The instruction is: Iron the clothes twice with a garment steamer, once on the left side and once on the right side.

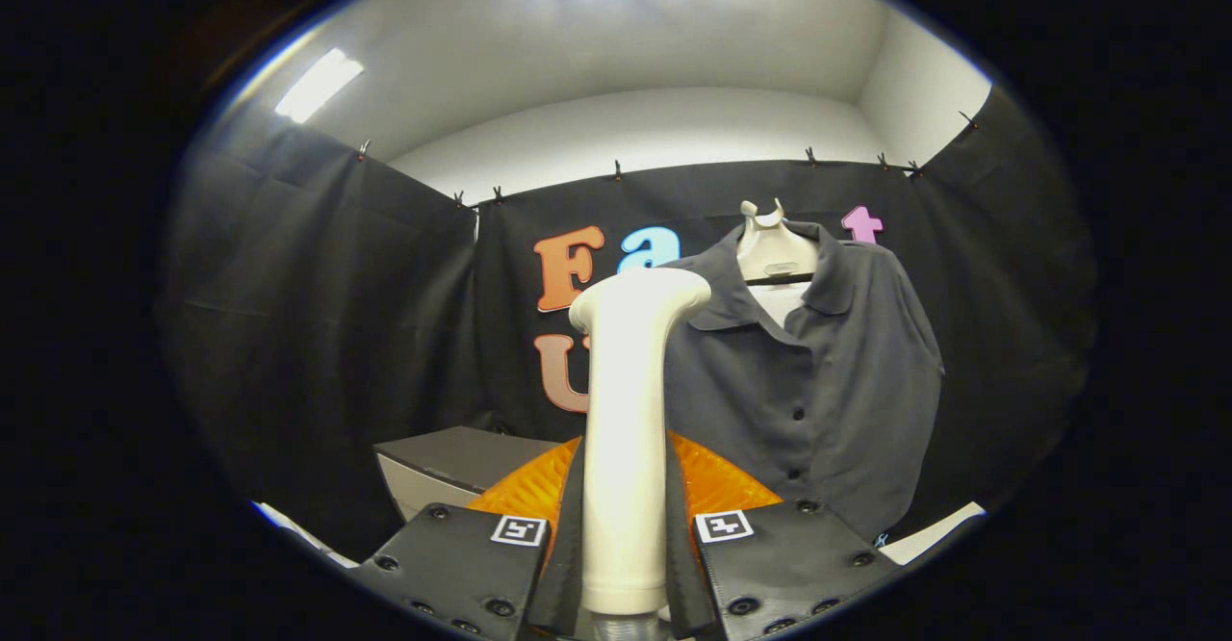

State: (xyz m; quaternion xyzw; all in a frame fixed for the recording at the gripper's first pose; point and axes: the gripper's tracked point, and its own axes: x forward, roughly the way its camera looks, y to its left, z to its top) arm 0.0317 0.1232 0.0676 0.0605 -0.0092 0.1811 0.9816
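Cream-white plastic fills the gap between the fingers: the claw (624,564) pinches the garment steamer (626,429) by its upright handle, both dark pads pressed against its sides, with the head curving forward at the top. Beyond the fingers and a little to the right hangs the shirt (818,371), a dark grey button-front on a pale hanger form (773,246), collar open. The steamer head sits near the shirt's left shoulder as seen from the claw, but contact cannot be told.

Judged from here, neither pass looks done. The smooth, round handle could twist or slide in the grip if the head drags on the cloth. Pushing too hard could swing the hanging shirt away, so the stroke skips fabric. Lingering in one spot risks wetting it.

Counted: one steamer, one shirt, one hanger form, four buttons visible down the placket, and one grey box (452,468) on the tabletop's far left.
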